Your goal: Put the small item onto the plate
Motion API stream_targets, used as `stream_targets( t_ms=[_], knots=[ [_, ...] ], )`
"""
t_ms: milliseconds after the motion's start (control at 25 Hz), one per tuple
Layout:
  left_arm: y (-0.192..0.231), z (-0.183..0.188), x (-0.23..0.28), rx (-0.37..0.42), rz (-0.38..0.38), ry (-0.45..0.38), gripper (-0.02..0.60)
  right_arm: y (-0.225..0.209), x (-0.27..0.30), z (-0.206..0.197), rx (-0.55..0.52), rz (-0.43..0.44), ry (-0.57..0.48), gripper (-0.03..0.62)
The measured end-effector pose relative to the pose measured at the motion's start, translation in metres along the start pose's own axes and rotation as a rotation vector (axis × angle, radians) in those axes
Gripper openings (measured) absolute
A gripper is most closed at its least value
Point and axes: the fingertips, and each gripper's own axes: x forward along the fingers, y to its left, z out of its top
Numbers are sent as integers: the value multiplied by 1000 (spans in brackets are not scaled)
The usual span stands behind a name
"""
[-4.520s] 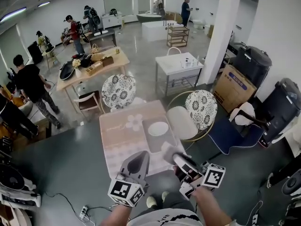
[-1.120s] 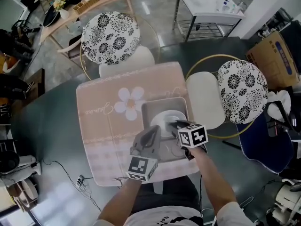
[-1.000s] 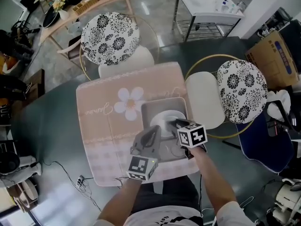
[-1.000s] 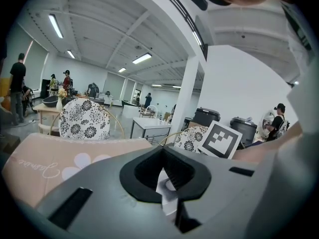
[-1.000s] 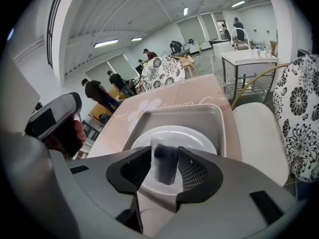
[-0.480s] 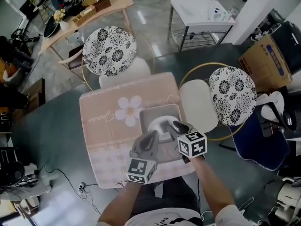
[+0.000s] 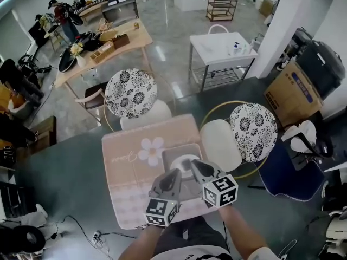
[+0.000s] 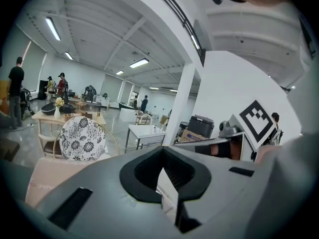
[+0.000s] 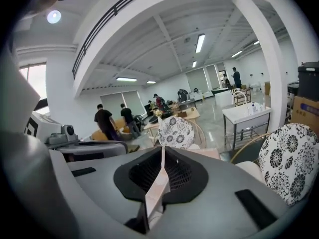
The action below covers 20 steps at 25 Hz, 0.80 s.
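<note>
Small item: I cannot make it out in any view. The white plate [image 7: 183,160] lies on a grey mat [image 7: 169,154] on the pink worktop [image 7: 124,169]. My right claw [image 7: 193,165], forearm stretched forward, is closing to a slit with only cloth showing through. The left claw [image 7: 175,174] sits alongside, pressed together.

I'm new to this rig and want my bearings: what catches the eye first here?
A pink flower-print tablecloth sits centre frame, with a white plate on a grey mat. Over its near edge hover the left gripper, shut, and the right gripper, jaws closing on nothing. A floral-backed chair stands behind it, a second chair to the right.
</note>
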Motion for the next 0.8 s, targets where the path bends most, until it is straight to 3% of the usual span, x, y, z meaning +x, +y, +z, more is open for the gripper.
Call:
stream_targets(
  t_ms=[800],
  knots=[
    [-54,100,-62,49,-25,-153,5,65,-79,94,-79,32,-227,15]
  ],
)
